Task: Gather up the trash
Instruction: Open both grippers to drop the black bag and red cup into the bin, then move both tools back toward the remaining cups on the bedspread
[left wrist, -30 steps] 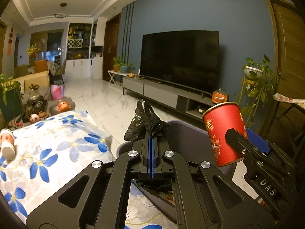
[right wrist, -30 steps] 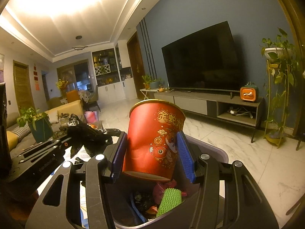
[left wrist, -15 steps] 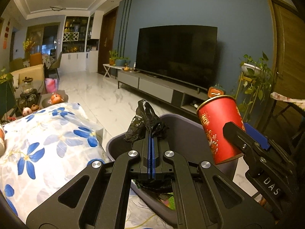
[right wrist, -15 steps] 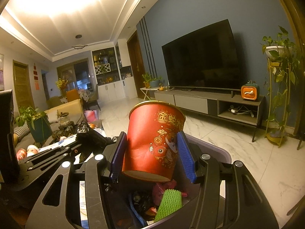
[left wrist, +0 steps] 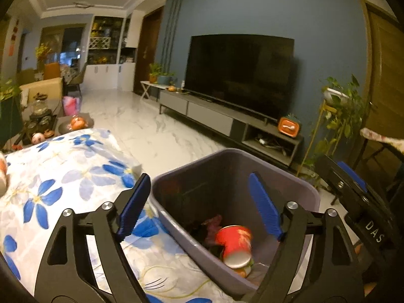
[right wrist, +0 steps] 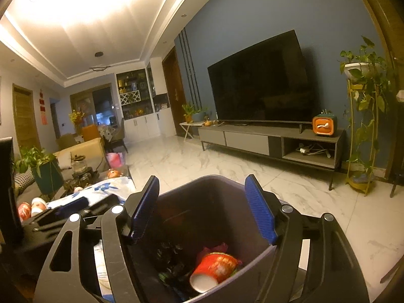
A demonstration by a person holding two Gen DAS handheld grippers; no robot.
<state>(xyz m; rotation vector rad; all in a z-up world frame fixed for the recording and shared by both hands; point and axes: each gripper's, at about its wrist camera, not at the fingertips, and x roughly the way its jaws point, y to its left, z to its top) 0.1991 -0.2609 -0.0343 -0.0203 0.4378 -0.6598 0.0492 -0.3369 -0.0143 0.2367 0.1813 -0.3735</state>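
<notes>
hovering both grippers over grey bin (left wrist: pixel 290 176) so releases drop inside, left gripper (left wrist: pixel 202 207) and right gripper (right wrist: pixel 203 207) just been opening, now apart and empty, red cup (right wrist: pixel 214 267) lying tipped at 6 o'clock among trash.

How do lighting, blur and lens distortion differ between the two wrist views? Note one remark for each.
Left wrist view: dim, bluish light; straight walls bow near the rim; the red cup in the bin is smeared by blur. Right wrist view: ceiling lights blow out to white glare; the TV leans and curves; the cup is soft here too.
</notes>
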